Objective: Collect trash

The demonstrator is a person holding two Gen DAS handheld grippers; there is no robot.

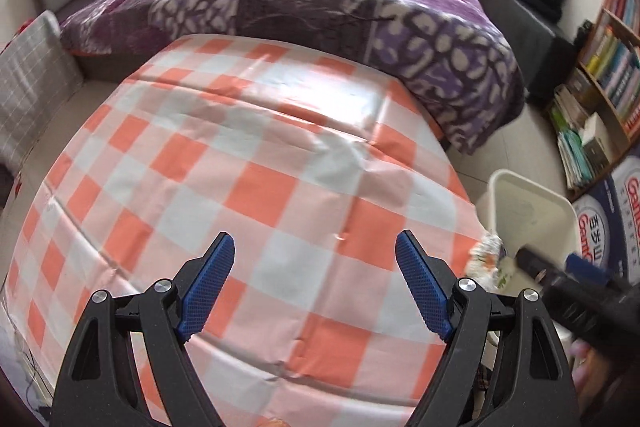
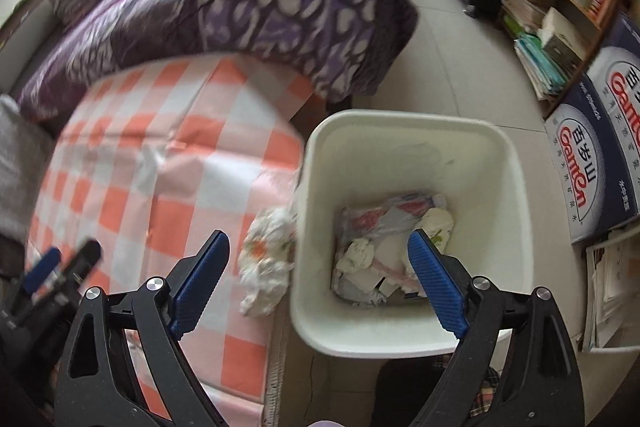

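One crumpled wad (image 2: 267,265) is lying at the checked table's (image 2: 160,187) edge beside the bin (image 2: 404,341), just ahead-left between the right gripper's (image 2: 320,247) released, empty jaws; left gripper (image 1: 314,251) is hanging released, farther off

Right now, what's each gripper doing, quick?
Left gripper: open, holding nothing.
Right gripper: open, holding nothing, above the bin.
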